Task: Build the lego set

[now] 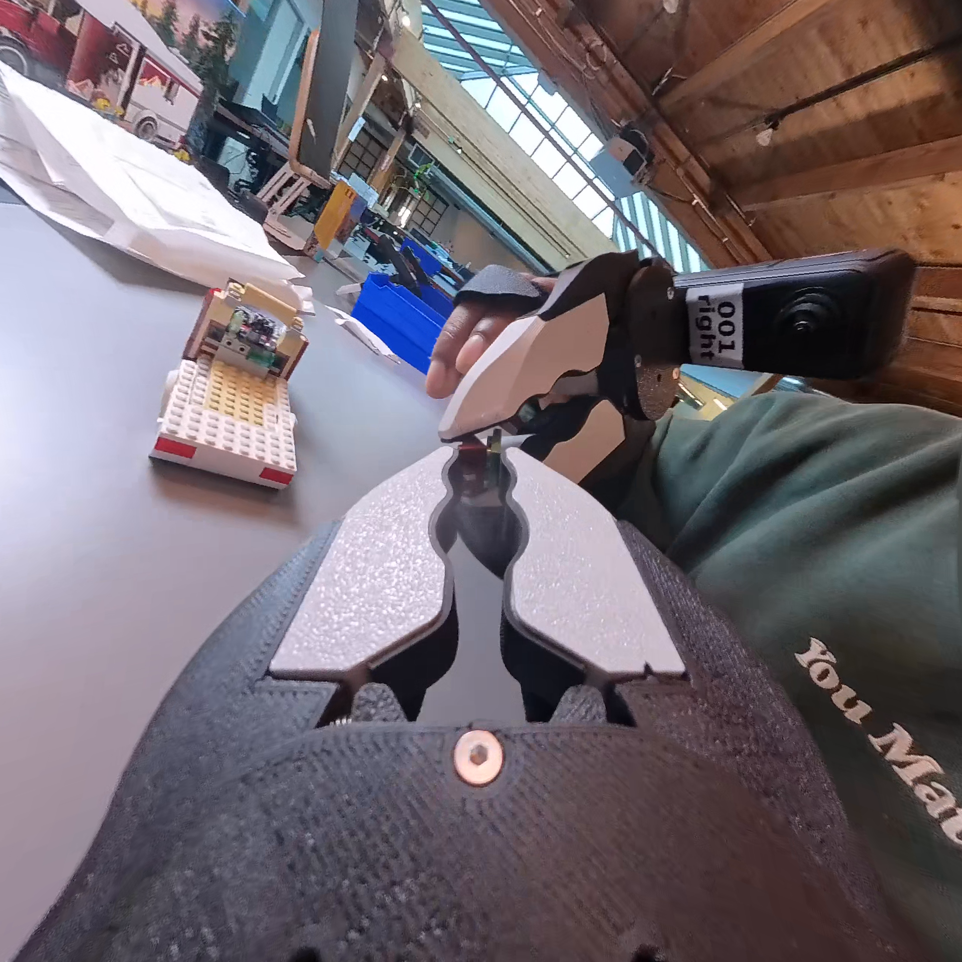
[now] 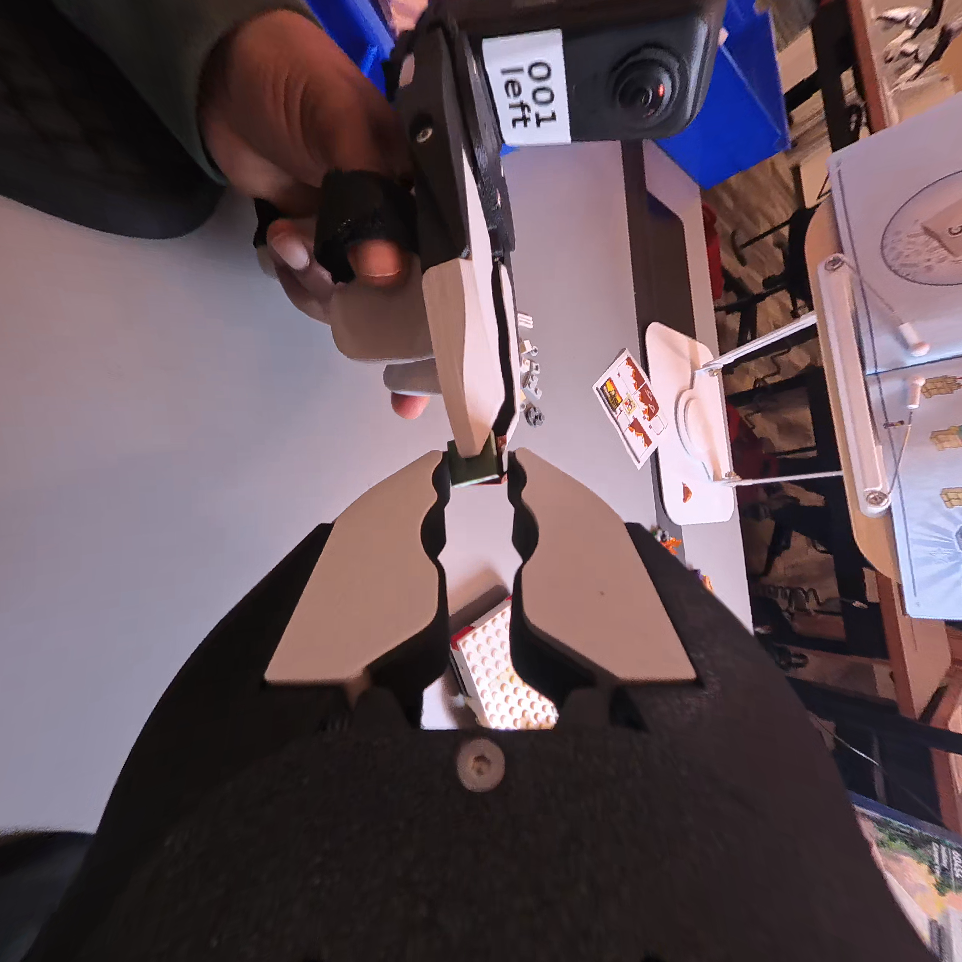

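Note:
A small dark green and red lego piece [image 1: 483, 454] is held in the air between both grippers, above the grey table [image 1: 104, 520]. My left gripper [image 1: 479, 460] is shut on it from below. My right gripper [image 1: 460, 440] comes in from the right and meets the same piece at its tip. In the right wrist view the right gripper [image 2: 476, 464] is shut on the green piece [image 2: 471, 468], and the left gripper [image 2: 486, 442] pinches it from above. The partly built white and tan lego vehicle [image 1: 229, 416] stands on the table to the left; it also shows in the right wrist view [image 2: 500, 671].
White paper bags [image 1: 130, 198] and the set's box [image 1: 104, 67] lie at the far left, blue bins [image 1: 401, 312] behind. Small grey loose pieces [image 2: 531, 375], a sticker sheet [image 2: 630, 406], a white tray [image 2: 692, 494] and an instruction booklet on a stand [image 2: 926, 468] are near the table's edge. The grippers are tip to tip, or close to it.

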Action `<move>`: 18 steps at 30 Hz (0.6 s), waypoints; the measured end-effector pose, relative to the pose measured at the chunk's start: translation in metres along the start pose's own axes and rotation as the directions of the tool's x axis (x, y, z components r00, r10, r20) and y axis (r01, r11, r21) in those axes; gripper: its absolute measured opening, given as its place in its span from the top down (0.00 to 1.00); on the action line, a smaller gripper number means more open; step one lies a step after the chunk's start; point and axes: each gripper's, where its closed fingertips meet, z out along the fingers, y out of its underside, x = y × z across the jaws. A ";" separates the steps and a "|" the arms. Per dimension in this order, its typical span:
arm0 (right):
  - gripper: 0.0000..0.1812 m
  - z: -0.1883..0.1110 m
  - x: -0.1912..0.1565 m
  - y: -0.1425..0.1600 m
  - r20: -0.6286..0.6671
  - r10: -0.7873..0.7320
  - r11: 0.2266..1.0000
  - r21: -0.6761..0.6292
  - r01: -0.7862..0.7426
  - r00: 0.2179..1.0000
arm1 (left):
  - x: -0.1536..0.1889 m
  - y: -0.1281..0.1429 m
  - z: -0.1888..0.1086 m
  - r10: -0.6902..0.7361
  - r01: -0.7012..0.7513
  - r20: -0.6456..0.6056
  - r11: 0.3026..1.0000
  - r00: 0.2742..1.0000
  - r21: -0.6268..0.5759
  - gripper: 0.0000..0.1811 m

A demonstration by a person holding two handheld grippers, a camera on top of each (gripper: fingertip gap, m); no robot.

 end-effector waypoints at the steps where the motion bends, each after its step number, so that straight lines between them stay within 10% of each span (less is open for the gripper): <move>1: 0.89 -0.001 0.000 -0.001 -0.007 -0.001 1.000 0.018 0.001 1.000 | 0.003 0.000 0.000 -0.003 0.003 -0.021 1.000 1.000 0.001 0.92; 10: 0.84 -0.015 0.001 -0.016 0.057 0.161 0.963 0.208 -0.169 0.985 | 0.025 -0.005 -0.003 0.233 -0.233 -0.071 0.972 0.970 0.011 0.94; 18: 0.91 -0.034 -0.013 -0.026 0.444 0.473 0.640 0.420 -0.643 0.761 | 0.037 0.003 0.000 0.453 -0.456 -0.075 0.890 0.888 -0.020 0.94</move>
